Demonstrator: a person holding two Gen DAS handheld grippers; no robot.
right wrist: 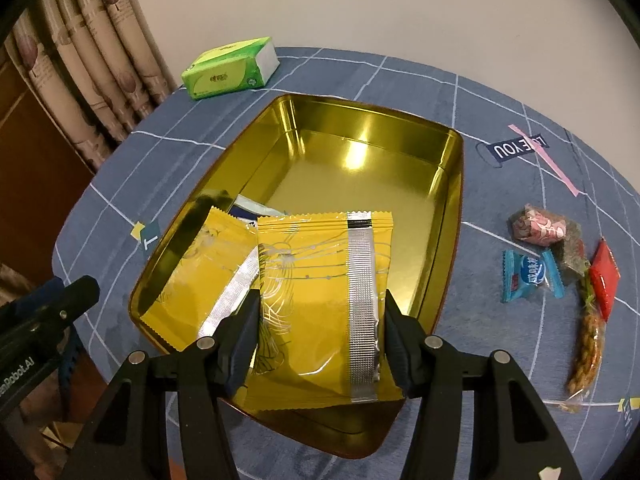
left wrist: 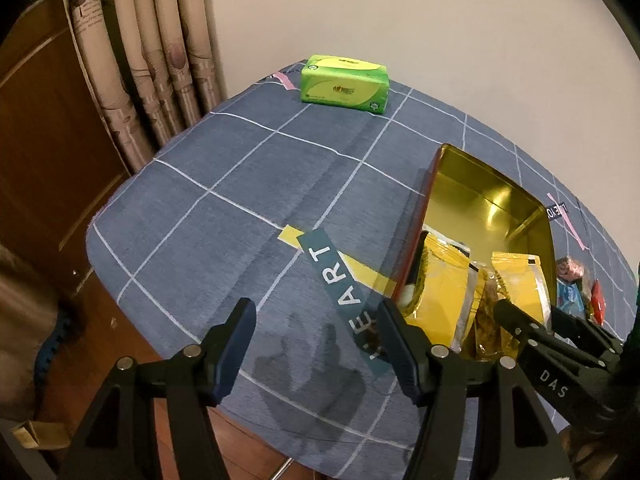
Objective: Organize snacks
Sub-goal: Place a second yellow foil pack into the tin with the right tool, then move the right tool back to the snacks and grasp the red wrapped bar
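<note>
Two black two-finger grippers, both angled steeply downward.
Left black gripper [left wrist: 316,344] with blue-padded fingers [left wrist: 236,344] parted and nothing between them; right black gripper [right wrist: 320,336] clamped by both pads on the sides of a yellow foil packet [right wrist: 320,300].

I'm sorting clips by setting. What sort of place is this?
Probably a room in a home: a table under a blue checked cloth, patterned curtains by a plain wall, and a green tissue pack beside the gold snack tin.
</note>
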